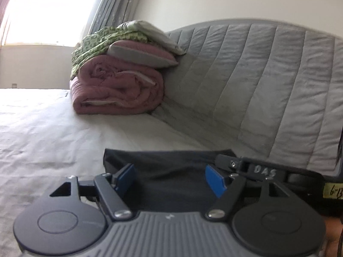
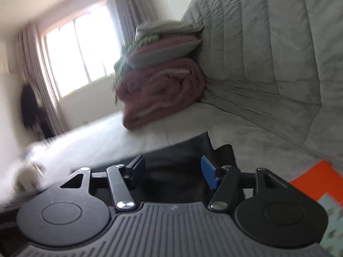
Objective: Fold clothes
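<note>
A dark navy garment (image 1: 167, 162) lies flat on the white bed sheet (image 1: 42, 132), its far edge straight. My left gripper (image 1: 170, 178) hovers low over its near part, open, blue pads apart and nothing between them. To its right, the other gripper's black body, marked "DAS" (image 1: 263, 172), shows beside the garment. In the right wrist view the same dark garment (image 2: 184, 150) lies under my right gripper (image 2: 172, 171), which is also open with empty jaws. That view is tilted and blurred.
A rolled pink quilt (image 1: 115, 90) with a pink pillow, green patterned cloth and a white pillow stacked on it leans against the grey quilted headboard (image 1: 257, 75). A bright window (image 1: 49, 10) is behind. An orange and pale patterned item (image 2: 317, 180) lies at the right.
</note>
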A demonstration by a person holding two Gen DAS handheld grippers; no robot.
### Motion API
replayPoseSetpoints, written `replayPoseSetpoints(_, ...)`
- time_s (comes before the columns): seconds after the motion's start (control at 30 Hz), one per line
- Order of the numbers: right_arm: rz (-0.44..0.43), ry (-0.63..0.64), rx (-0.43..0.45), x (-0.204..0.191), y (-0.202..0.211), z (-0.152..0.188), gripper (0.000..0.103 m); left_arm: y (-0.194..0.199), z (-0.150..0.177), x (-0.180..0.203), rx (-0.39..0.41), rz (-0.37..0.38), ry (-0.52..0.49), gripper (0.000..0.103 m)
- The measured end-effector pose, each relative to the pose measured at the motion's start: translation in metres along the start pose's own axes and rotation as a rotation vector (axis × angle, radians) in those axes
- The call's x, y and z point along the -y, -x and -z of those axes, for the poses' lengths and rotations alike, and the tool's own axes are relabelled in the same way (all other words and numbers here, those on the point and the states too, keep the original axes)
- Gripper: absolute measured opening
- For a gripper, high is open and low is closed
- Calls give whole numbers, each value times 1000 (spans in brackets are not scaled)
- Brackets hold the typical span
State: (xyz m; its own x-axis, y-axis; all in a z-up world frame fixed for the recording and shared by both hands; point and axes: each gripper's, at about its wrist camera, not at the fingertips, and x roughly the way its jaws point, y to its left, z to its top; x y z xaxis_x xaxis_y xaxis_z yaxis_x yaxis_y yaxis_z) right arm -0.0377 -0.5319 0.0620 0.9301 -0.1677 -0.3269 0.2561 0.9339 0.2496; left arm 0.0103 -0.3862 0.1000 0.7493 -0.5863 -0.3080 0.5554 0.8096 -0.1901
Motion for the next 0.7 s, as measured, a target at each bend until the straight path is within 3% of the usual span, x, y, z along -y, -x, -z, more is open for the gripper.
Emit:
replayPoseSetpoints(0.1,38,63,-14,-7,-3,6,62,-1,8,5,9,-30,-32,73)
replayPoseSetpoints(0.33,42,49,-7,-3,2,11,63,12,4,-2,14,-24,-11,71)
replayPoseSetpoints(0.53,35,23,36,-1,31,2,63,38,14,1,61,-51,-18,71)
replayPoseSetpoints(0.7,2,32,57,-14,60,4,63,59,21,3,101,-75,-24,60)
